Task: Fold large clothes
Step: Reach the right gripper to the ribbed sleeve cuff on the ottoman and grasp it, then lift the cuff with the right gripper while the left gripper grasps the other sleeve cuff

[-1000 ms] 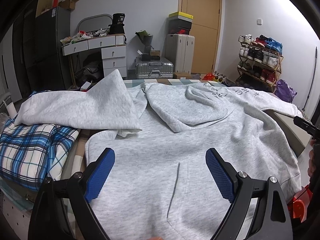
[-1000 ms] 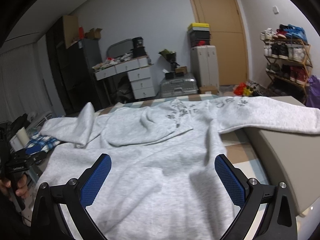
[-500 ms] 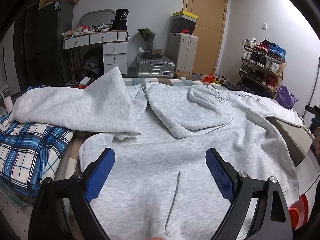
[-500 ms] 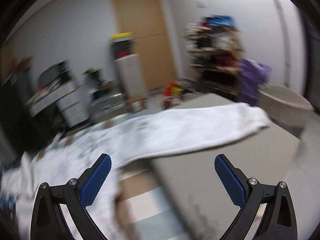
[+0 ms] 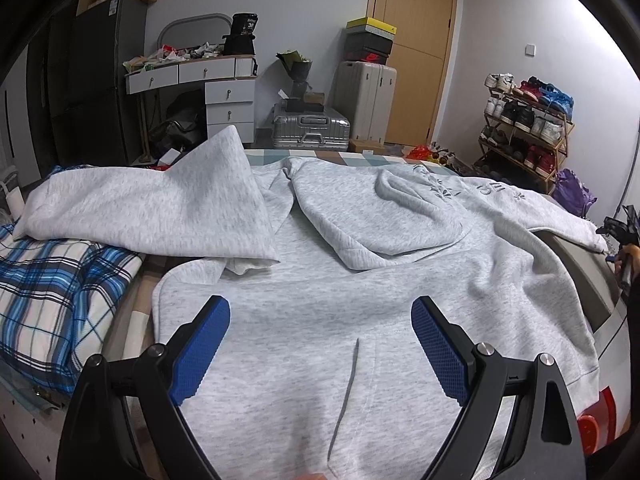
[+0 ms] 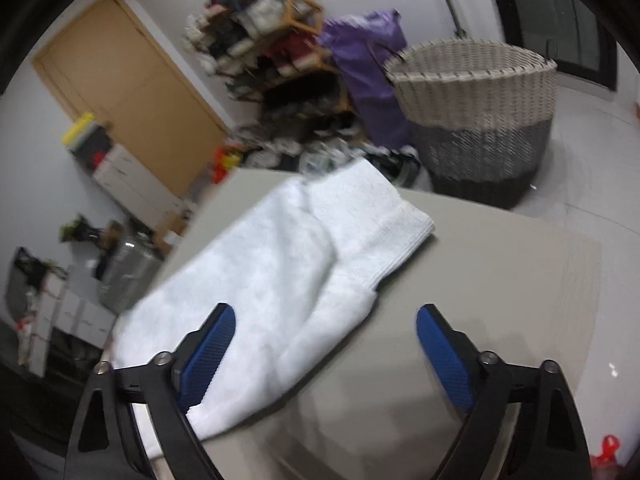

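We have a large grey hoodie (image 5: 360, 320) spread front-up across the bed (image 5: 132, 304), its hood (image 5: 372, 208) flopped onto the chest. One sleeve (image 5: 152, 208) lies folded over toward the left onto a blue plaid pillow (image 5: 60, 280); the other runs off to the far right onto a beige surface (image 6: 500, 280) beside the bed.

Our left tool (image 5: 320, 344) hovers over the lower body of the hoodie with its jaws wide and nothing between the pads. Our right tool (image 6: 326, 344) is over the right sleeve's cuff (image 6: 400, 224); its jaws are closing, yet the pads are not pressing on anything. The sleeve cloth lies beside the left pad, probably just under it, though the right-wrist view is too blurred to be sure.

The risks from here, as we judge them:
- The cuff sits off-centre in the right tool, so the jaws may shut on a thin edge of cloth or on nothing, and the sleeve would slip when lifted.
- Pulling the sleeve across while the body is unpinned could drag the whole hoodie and wrinkle it.
- The sleeve end lies near the beige surface's far edge, above a woven basket (image 6: 480, 120); a nudge could send it over.
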Demonstrator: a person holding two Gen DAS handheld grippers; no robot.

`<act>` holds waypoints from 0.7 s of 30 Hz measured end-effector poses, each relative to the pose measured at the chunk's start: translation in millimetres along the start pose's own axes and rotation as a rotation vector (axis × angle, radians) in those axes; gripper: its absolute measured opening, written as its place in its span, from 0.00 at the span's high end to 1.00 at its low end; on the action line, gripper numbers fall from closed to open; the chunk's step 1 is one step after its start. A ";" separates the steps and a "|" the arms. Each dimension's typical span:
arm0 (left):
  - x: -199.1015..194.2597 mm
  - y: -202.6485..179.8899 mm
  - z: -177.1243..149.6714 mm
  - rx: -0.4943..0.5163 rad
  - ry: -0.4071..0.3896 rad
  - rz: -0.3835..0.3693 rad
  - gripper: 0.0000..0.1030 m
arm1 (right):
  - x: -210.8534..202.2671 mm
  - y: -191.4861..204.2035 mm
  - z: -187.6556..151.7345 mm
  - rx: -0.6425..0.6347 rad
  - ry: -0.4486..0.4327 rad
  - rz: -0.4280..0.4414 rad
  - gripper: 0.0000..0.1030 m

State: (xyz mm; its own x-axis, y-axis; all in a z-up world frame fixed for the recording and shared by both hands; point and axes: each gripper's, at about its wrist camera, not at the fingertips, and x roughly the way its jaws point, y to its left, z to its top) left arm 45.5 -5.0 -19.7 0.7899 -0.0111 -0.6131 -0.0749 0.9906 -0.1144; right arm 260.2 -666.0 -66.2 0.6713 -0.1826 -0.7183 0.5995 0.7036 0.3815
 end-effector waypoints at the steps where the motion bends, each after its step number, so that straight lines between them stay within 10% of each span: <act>1: -1.7 0.2 -0.6 0.006 -0.003 0.005 0.13 | 5.6 5.7 3.9 -0.021 0.010 0.003 0.20; 3: -2.4 1.3 -1.0 0.006 -0.006 0.007 0.13 | 18.7 20.5 4.6 -0.090 0.035 -0.034 0.25; 5: -3.2 4.1 -1.5 -0.004 -0.008 0.006 0.13 | 29.1 39.1 1.3 -0.233 0.008 -0.148 0.71; 7: -4.2 6.5 -1.7 -0.010 -0.013 0.011 0.13 | 24.1 41.4 1.1 -0.209 -0.010 -0.105 0.86; 13: -8.7 18.0 -5.4 -0.014 -0.032 0.055 0.13 | -45.7 93.5 -5.5 -0.269 -0.186 0.037 0.89; 21: -17.4 40.1 -10.7 -0.035 -0.051 0.058 0.13 | -156.0 294.6 -99.8 -0.588 -0.293 0.481 0.89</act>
State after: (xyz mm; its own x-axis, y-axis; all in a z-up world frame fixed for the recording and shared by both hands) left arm 22.2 33.5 -22.0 0.8137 0.0536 -0.5788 -0.1416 0.9840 -0.1079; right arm 288.7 -361.7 100.2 0.9326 0.1170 -0.3414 -0.0561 0.9815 0.1831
